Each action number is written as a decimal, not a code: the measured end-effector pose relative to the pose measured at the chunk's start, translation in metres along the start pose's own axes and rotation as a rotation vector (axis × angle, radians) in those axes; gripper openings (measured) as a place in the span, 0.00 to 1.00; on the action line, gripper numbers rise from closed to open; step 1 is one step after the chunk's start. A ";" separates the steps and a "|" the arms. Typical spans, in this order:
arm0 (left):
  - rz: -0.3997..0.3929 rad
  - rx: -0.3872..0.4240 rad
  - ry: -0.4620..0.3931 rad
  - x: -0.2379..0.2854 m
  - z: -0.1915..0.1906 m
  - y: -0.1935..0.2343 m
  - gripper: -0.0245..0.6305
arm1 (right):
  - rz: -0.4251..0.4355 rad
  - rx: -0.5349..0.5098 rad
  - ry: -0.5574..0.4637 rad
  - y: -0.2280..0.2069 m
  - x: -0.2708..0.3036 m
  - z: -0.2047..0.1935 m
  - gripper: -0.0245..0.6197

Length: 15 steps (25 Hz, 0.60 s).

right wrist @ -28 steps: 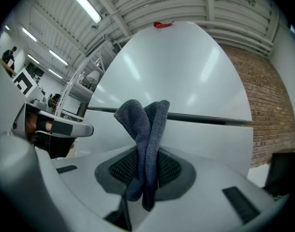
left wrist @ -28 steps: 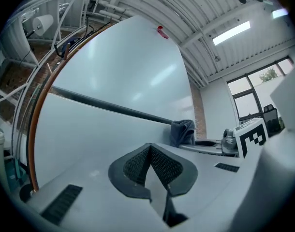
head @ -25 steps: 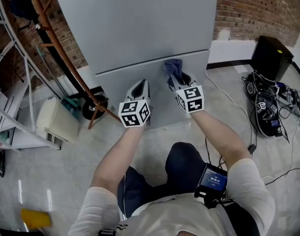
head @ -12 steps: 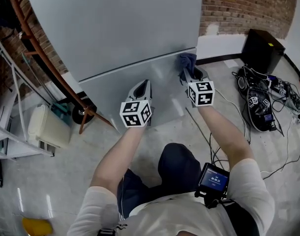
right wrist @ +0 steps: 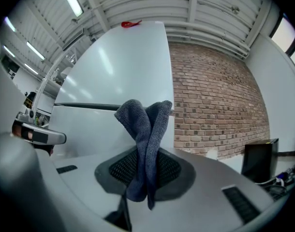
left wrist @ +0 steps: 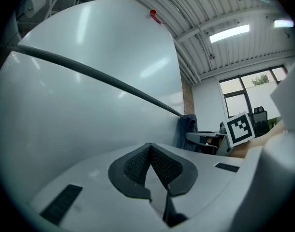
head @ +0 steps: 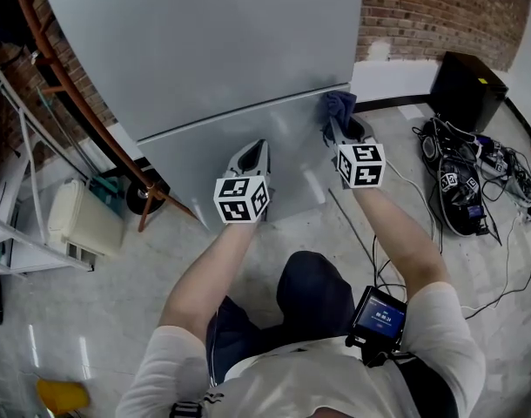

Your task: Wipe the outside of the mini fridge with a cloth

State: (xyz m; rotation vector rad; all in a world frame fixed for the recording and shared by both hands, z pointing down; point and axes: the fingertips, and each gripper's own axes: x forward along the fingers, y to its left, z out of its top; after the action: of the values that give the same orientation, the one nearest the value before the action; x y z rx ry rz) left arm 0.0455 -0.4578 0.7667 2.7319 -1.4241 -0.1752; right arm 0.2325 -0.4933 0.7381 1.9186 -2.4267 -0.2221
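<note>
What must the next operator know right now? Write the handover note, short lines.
Left tongs: shut, empty, close to the lower front of the pale grey mini fridge.
Right tongs: shut on the folded dark blue cloth, which is at the door seam near the fridge's right edge.
Done: cannot tell which areas are already wiped.
Left: probably the rest of the front and the sides.

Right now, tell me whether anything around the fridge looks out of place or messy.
The fridge shows no damage. The one untidy spot is a tangled heap of cables on the floor beside the black box, on the right. The right gripper holds the cloth at the door seam. I see nothing spilled.
</note>
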 end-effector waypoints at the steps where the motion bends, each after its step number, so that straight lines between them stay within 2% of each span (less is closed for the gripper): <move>1: 0.011 0.012 0.001 -0.004 0.000 0.002 0.04 | 0.013 0.005 -0.007 0.007 -0.003 0.002 0.17; 4: 0.063 0.029 0.006 -0.022 -0.003 0.018 0.04 | 0.095 0.007 -0.032 0.049 -0.011 0.009 0.17; 10: 0.200 0.019 0.016 -0.078 -0.010 0.069 0.04 | 0.312 -0.021 -0.035 0.168 -0.016 0.009 0.17; 15: 0.303 0.018 0.017 -0.135 -0.007 0.118 0.04 | 0.455 -0.028 -0.019 0.268 -0.011 0.005 0.17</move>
State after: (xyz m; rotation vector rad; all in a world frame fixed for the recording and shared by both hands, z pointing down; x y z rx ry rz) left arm -0.1261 -0.4144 0.7957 2.4810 -1.8164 -0.1239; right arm -0.0243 -0.4217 0.7700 1.3055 -2.7647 -0.2516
